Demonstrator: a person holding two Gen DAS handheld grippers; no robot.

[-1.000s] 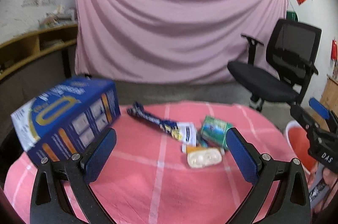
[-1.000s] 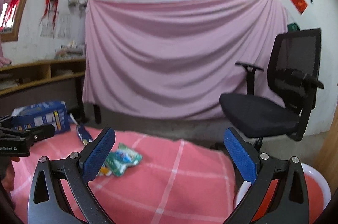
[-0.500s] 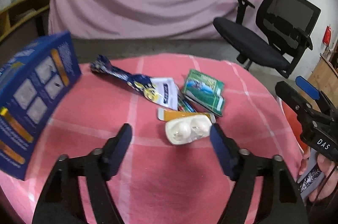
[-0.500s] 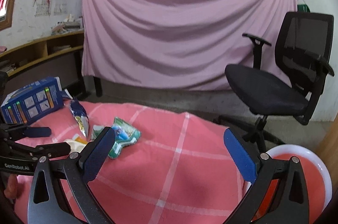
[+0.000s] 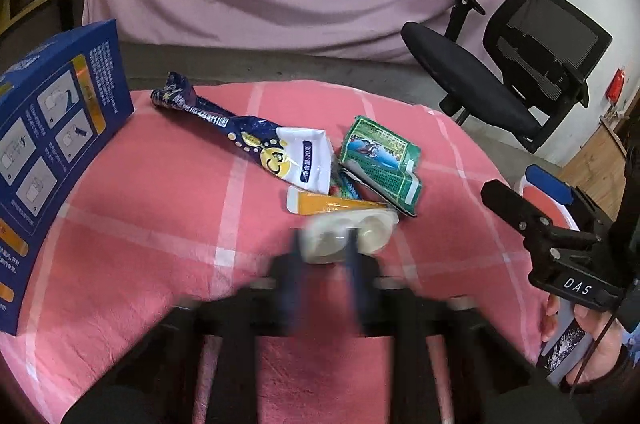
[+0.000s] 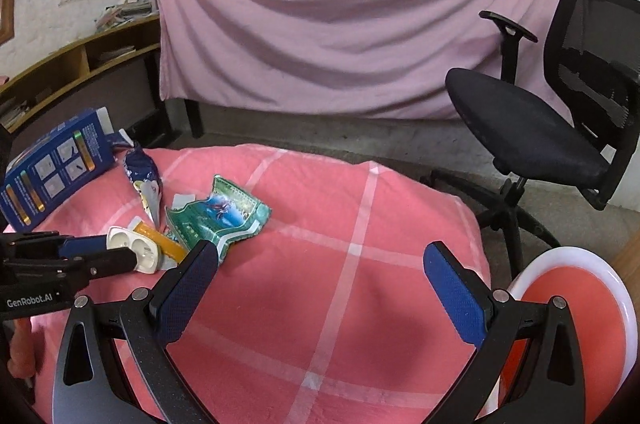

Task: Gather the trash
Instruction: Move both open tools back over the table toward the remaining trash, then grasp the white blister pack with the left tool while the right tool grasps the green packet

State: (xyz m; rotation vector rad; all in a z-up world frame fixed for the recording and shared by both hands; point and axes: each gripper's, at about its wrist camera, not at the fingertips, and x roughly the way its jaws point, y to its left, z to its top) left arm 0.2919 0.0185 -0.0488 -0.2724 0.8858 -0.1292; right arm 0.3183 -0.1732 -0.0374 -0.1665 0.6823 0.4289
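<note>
Cream two-cup plastic tray [image 5: 352, 232] clamped in left hand-held gripper [image 5: 324, 264]; right [image 6: 320, 272] apart.

White letters "DAS" show on the black body of the right gripper [image 5: 556, 200], at four o'clock in the left wrist view. "GenRobot.AI" is printed white on the left gripper [image 6: 100, 254], at nine o'clock in the right wrist view. Print on the blue box [image 5: 52, 144] and the wrappers is too small to read.
</note>
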